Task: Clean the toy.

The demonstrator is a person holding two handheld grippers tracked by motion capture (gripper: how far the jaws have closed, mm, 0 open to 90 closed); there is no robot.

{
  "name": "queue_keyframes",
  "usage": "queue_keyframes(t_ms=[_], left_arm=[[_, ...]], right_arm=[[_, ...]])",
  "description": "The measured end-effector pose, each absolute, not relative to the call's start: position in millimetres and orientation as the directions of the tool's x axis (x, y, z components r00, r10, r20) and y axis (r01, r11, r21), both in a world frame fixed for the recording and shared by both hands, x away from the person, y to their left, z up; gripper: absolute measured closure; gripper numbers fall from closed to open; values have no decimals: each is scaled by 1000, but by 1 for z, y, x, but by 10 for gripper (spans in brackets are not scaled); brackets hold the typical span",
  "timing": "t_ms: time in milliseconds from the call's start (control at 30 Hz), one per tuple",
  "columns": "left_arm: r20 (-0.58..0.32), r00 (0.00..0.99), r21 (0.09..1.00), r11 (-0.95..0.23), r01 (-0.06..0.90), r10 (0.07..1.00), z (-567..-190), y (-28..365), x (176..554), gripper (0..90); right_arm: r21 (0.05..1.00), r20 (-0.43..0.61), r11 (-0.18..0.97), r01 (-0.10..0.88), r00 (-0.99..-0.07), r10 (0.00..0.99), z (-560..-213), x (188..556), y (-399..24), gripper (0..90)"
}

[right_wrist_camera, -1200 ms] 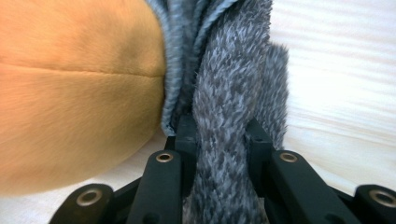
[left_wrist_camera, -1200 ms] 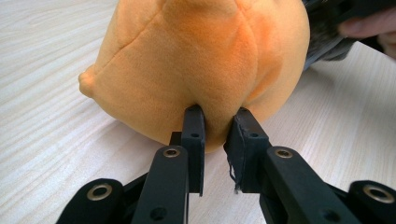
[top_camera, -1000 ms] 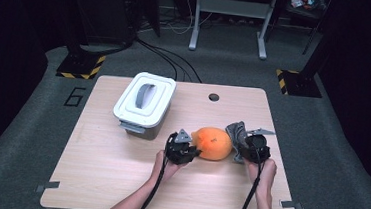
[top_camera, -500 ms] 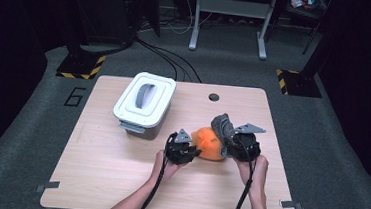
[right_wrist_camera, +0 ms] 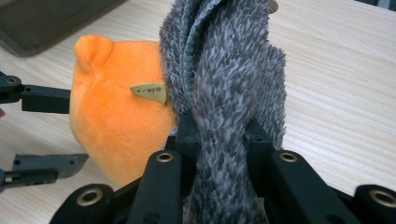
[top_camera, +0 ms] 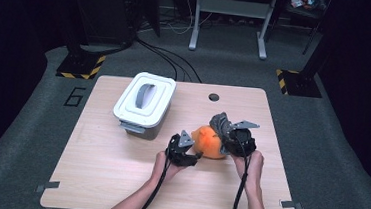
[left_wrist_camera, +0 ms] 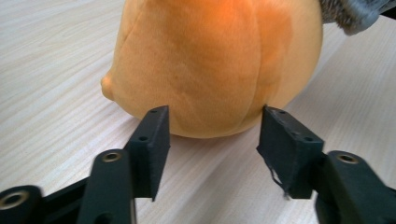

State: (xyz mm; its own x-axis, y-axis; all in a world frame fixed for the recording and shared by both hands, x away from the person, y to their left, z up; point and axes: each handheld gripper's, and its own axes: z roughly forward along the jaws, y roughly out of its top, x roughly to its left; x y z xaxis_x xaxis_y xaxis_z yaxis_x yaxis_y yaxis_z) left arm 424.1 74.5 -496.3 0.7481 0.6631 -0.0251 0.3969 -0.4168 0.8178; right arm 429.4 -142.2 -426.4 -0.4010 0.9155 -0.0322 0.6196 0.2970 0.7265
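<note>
Hand-held gripper work is shared here between two tools. The right hand-held gripper point(right_wrist_camera: 215, 140) is pinched on the grey fuzzy part point(right_wrist_camera: 233, 84) of an orange plush toy point(top_camera: 207, 141), and that part is held raised above the worktop point(top_camera: 118, 169). The left hand-held gripper point(left_wrist_camera: 212, 135) has just been opening; its jaws are spread, with the round orange body point(left_wrist_camera: 210, 65) directly ahead of them and a gap on both sides, so nothing is gripped on that side. In the high view, the left hand-held gripper point(top_camera: 188, 152) is seen just beside the toy, and the right hand-held gripper point(top_camera: 231, 135) is on the toy's far side from it.

Several risks are judged from this. With the left grip released, the toy's whole weight may fall on the fuzzy part, and the soft pile could slide out of the pinch if the lift is quick. The body could also swing or roll once it is freed, knocking the left jaws. A white lidded container point(top_camera: 144, 104), well beyond the left hand-held gripper, is not in the way.

What the grey part is cannot be settled; its joint with the body is hidden behind the right jaws. Lettering on the small tag point(right_wrist_camera: 149, 92) is too small to be read, and the toy's underside is not shown.
</note>
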Motion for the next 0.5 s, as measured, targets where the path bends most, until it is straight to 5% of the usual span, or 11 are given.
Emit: queue_keyframes(t_ms=[267,500], left_arm=[[45,762,811,-470,350,646,-500,64,427,396],[30,767,815,-460,352,640,-500,66,431,660]], right_arm=[[727,-30,296,619,-402,915,-427,434,-143,733],[734,-17,283,617,-400,917,-428,434,-144,732]])
